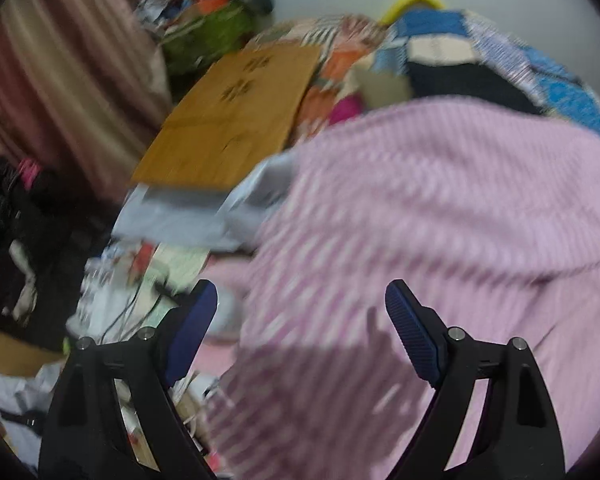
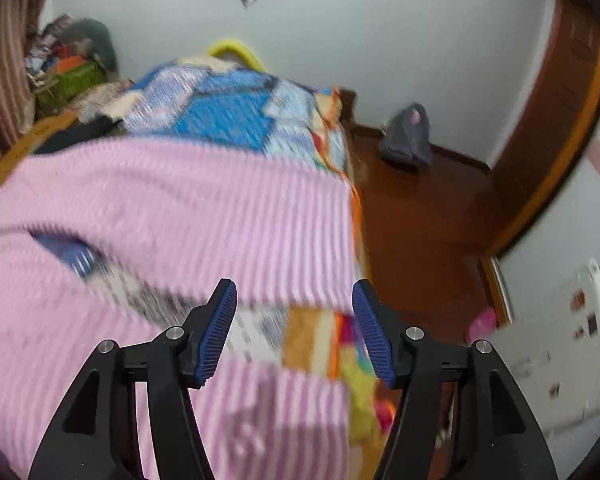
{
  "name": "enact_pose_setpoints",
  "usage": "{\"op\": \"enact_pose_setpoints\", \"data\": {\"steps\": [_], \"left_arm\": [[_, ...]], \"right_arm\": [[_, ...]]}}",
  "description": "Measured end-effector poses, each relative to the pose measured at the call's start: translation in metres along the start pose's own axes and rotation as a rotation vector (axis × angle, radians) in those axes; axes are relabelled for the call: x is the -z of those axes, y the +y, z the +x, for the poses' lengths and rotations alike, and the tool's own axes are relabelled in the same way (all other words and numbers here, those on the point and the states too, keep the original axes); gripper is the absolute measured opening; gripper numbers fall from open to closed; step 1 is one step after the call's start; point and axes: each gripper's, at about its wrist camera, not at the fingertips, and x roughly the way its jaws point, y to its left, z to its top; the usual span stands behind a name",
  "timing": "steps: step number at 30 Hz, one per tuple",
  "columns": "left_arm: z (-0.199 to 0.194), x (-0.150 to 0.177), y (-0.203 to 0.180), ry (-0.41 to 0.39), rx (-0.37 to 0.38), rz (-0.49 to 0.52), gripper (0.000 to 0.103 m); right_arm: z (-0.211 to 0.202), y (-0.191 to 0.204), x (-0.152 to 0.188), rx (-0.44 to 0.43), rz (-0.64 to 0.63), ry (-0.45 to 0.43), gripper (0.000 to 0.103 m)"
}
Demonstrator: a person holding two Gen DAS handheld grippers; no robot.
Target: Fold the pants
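Note:
The pants point(image 1: 420, 220) are pink with white stripes and lie spread over the bed, blurred in both views. In the left wrist view my left gripper point(image 1: 300, 292) hovers above their left edge. Its blue pads stand wide apart with nothing pressed between them. In the right wrist view the pants point(image 2: 180, 208) show a folded layer across the middle and a second layer near the camera. My right gripper point(image 2: 294, 285) is open above the cloth's right edge, and its pads touch nothing.
A patchwork quilt point(image 2: 228, 112) covers the bed under the pants. A flat cardboard sheet point(image 1: 236, 116) lies left of them, with papers, cables and a black bag point(image 1: 28, 240) beyond. Right of the bed there is a brown wooden floor point(image 2: 420, 220) with a grey bag point(image 2: 408, 136).

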Motion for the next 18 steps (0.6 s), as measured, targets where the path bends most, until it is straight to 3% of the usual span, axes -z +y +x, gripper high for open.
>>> {"op": "enact_pose_setpoints", "data": {"steps": [6, 10, 14, 18], "left_arm": [[0.028, 0.048, 0.024, 0.083, -0.011, -0.051, 0.087], [0.027, 0.062, 0.029, 0.061, -0.015, -0.084, 0.092], [0.02, 0.066, 0.03, 0.055, -0.043, -0.049, 0.092], [0.01, 0.069, 0.034, 0.042, -0.057, -0.03, 0.092]], "right_arm": [[0.033, -0.035, 0.056, 0.059, 0.097, 0.137, 0.056], [0.064, -0.054, 0.074, -0.005, 0.211, 0.185, 0.056], [0.093, -0.053, 0.076, -0.08, 0.237, 0.226, 0.056], [0.1, -0.04, 0.084, -0.117, 0.229, 0.21, 0.036]]}}
